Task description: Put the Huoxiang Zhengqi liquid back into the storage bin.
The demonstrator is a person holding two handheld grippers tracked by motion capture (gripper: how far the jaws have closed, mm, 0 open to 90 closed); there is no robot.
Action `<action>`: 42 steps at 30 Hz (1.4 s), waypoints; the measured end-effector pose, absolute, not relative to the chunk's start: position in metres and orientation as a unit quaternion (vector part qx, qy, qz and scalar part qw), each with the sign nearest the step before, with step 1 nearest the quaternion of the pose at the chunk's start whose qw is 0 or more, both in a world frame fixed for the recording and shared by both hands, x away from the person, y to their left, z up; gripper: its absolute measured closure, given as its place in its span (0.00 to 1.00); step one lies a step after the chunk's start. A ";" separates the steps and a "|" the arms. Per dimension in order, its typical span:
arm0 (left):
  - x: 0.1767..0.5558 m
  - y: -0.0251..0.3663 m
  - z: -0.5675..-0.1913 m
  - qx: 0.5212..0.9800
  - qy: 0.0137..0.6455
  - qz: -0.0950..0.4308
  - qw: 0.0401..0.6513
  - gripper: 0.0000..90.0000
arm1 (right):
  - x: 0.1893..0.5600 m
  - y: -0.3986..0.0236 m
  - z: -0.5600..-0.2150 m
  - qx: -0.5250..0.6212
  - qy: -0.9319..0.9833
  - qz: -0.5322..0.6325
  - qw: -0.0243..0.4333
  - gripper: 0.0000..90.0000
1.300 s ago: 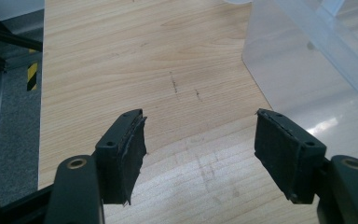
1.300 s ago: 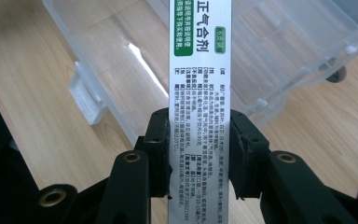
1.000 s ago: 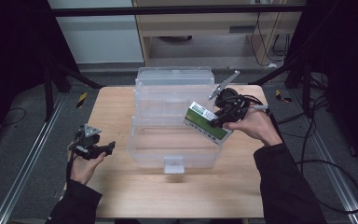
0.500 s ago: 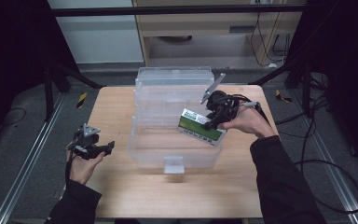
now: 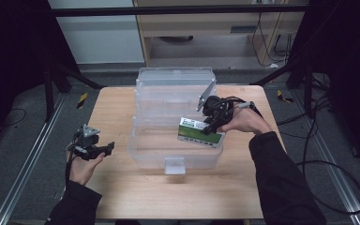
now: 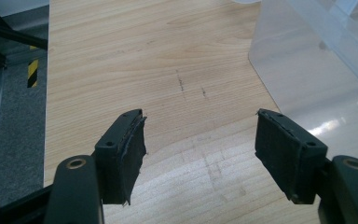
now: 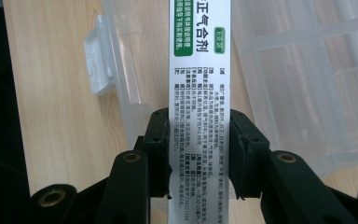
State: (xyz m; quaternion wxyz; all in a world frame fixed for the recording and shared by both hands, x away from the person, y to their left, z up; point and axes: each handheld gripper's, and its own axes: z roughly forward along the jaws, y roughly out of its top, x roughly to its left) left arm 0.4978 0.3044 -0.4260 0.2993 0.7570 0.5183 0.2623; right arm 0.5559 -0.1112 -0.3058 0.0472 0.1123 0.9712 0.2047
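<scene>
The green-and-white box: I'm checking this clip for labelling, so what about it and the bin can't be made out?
- Green-and-white box: right gripper view, both ends cut off by the frame edges; the right hand-held gripper covers its flanks.
- Its print: high view, too small.
- Clear bin: high view, the box hides part of its floor.

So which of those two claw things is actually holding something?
The right gripper, over the clear bin, clamps a white-and-green box; the left gripper gapes open above bare table.
</scene>
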 end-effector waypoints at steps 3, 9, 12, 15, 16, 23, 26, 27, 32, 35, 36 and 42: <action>0.498 0.305 -0.426 0.757 0.518 0.262 0.299 0.36 | 0.557 -0.109 -0.310 0.100 0.973 0.201 0.047 0.71; 0.498 0.305 -0.426 0.757 0.519 0.261 0.299 0.36 | 0.556 -0.105 -0.318 0.072 0.977 0.196 0.046 0.71; 0.498 0.305 -0.426 0.757 0.519 0.261 0.299 0.36 | 0.556 -0.103 -0.322 0.057 0.978 0.193 0.044 0.71; 0.498 0.305 -0.426 0.757 0.519 0.262 0.298 0.36 | 0.556 -0.100 -0.326 0.053 0.980 0.187 0.044 0.71; 0.498 0.305 -0.426 0.757 0.518 0.262 0.298 0.36 | 0.556 -0.100 -0.327 0.049 0.980 0.187 0.043 0.71; 0.498 0.305 -0.426 0.757 0.518 0.263 0.299 0.36 | 0.553 -0.096 -0.333 0.032 0.984 0.173 0.033 0.71; 0.498 0.304 -0.426 0.757 0.518 0.263 0.298 0.36 | 0.553 -0.096 -0.335 0.029 0.984 0.174 0.030 0.71; 0.498 0.304 -0.426 0.757 0.518 0.263 0.298 0.36 | 0.553 -0.096 -0.336 0.029 0.984 0.173 0.030 0.71; 0.498 0.304 -0.426 0.758 0.518 0.263 0.298 0.36 | 0.552 -0.099 -0.341 0.031 0.986 0.164 0.029 0.71; 0.498 0.303 -0.426 0.759 0.517 0.263 0.297 0.36 | 0.553 -0.099 -0.344 0.032 0.986 0.164 0.026 0.71; 0.498 0.304 -0.426 0.759 0.517 0.263 0.297 0.36 | 0.553 -0.099 -0.346 0.033 0.986 0.163 0.027 0.71; 0.498 0.303 -0.427 0.759 0.517 0.263 0.296 0.36 | 0.554 -0.096 -0.351 0.030 0.988 0.152 0.026 0.71</action>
